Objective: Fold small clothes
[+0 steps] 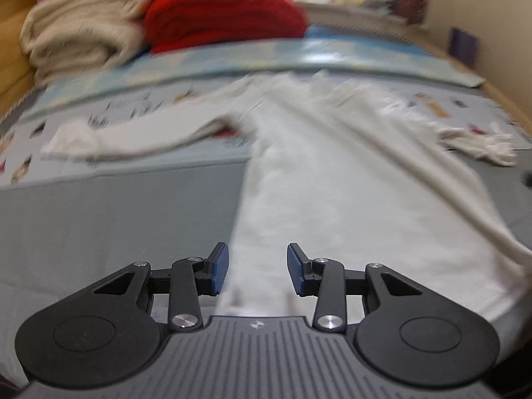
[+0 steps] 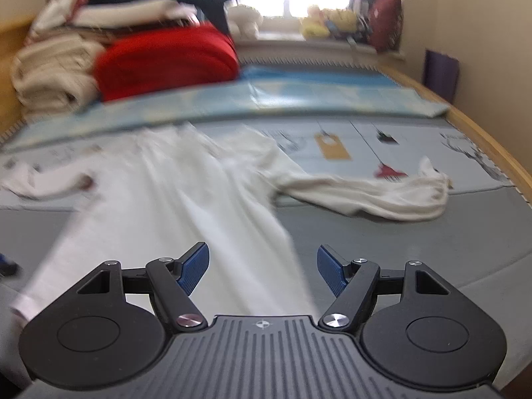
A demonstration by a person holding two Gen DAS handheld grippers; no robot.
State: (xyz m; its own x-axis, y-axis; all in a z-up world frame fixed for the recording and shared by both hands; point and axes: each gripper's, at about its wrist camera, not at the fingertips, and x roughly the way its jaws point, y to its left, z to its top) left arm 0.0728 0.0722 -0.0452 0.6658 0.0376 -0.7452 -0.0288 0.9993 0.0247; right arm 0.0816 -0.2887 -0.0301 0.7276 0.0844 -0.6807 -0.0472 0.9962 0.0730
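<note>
A white long-sleeved garment (image 1: 332,183) lies spread flat on the bed, hem toward me, sleeves out to both sides. It also shows in the right wrist view (image 2: 186,199), its right sleeve (image 2: 365,193) stretched toward the bed's edge. My left gripper (image 1: 257,267) is open and empty, hovering over the hem's left corner. My right gripper (image 2: 262,271) is open wide and empty, over the hem's right corner. Both views are blurred.
A stack of folded cream blankets (image 1: 83,33) and a red one (image 1: 226,13) sits at the bed's far left, also seen from the right wrist (image 2: 166,60). A wooden bed rail (image 2: 492,146) runs along the right. Stuffed toys (image 2: 332,21) line the windowsill.
</note>
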